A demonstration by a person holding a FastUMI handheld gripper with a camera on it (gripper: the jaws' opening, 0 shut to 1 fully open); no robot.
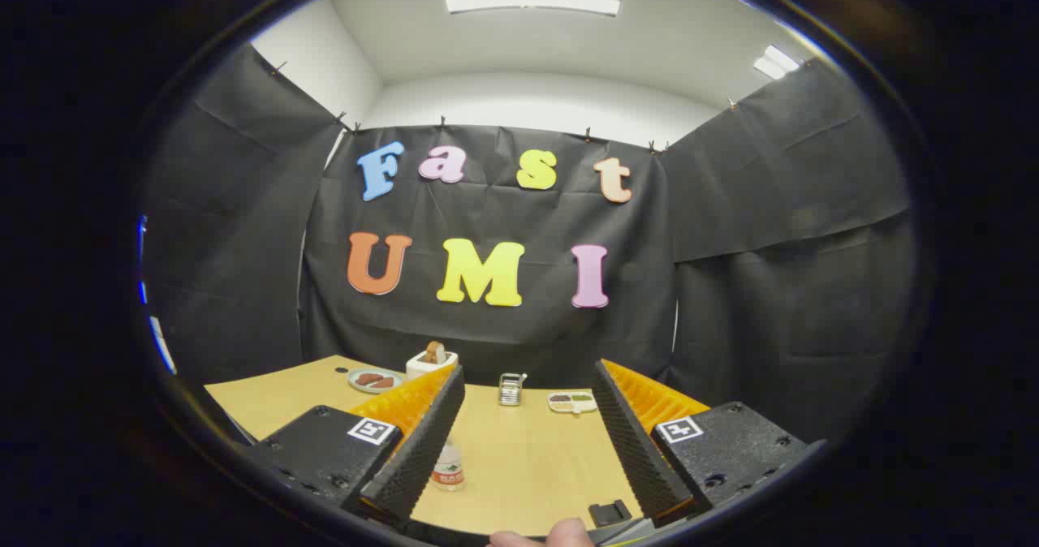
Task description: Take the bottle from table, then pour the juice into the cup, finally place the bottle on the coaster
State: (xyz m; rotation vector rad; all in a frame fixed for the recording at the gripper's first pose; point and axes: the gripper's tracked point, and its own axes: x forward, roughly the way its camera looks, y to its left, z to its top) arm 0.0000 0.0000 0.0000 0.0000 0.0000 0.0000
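Tool (528, 437) spread wide over the tan desk (528, 458); bottle (448, 466) at seven o'clock, perhaps touching nothing; black cloth walls beyond.

table (519, 466) | bottle (448, 467) | plate (374, 381) | metal holder (510, 389) | tray (572, 402)

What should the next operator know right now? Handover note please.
Gripper: open, fingers spread wide, holding nothing.
Bottle: upright on the table, beside the left finger's inner face, apart from it.
Cup and coaster: I cannot pick them out.
Further back on the table: a plate with brown pieces, a white box, a small metal rack, a divided dish. A small black item lies near the right finger.
Done: nothing yet.
Left: grasp bottle, pour into cup, set bottle on coaster.
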